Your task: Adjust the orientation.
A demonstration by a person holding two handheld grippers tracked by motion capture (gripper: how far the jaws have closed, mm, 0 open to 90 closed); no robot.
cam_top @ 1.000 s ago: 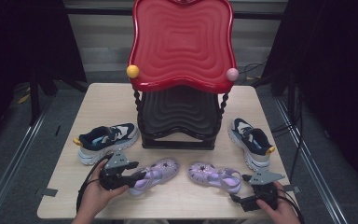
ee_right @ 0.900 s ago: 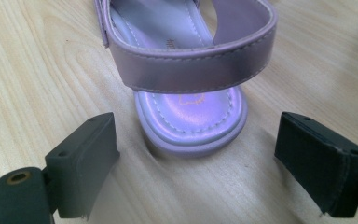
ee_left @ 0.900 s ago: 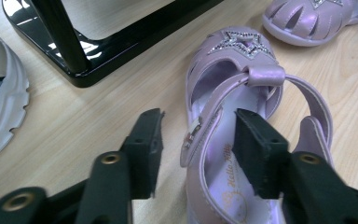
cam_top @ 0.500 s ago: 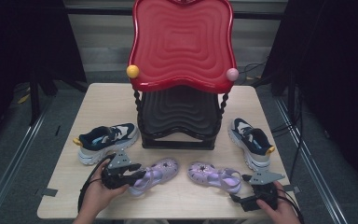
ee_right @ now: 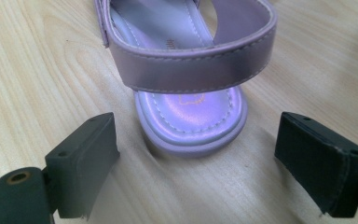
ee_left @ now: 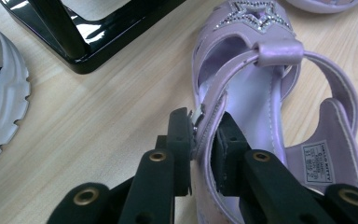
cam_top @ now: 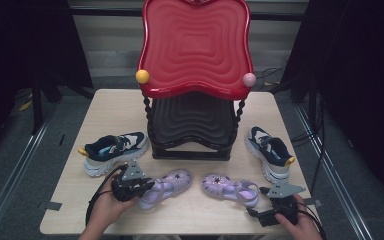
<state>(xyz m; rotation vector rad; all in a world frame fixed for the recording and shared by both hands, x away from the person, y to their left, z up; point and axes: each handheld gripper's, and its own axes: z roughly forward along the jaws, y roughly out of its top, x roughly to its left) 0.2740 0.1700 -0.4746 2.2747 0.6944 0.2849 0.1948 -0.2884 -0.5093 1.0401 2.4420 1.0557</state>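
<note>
My left tool (ee_left: 200, 140) has just been closing and now pinches the thin side strap of the left purple sandal (cam_top: 164, 186), which lies near the tabletop's (cam_top: 110, 107) front edge, left of centre. That hold worries me: I judge a narrow strap could slide out between the pads, or the sandal could swing and twist once lifted. My right tool (ee_right: 196, 158) stands wide apart just behind the heel of the right purple sandal (cam_top: 231, 188), touching nothing. Room is tight. The black stand (cam_top: 190, 145) sits close behind both sandals, a sneaker (cam_top: 114, 151) lies near the left edge, and the front edge is close, so a dropped sandal might go over.
</note>
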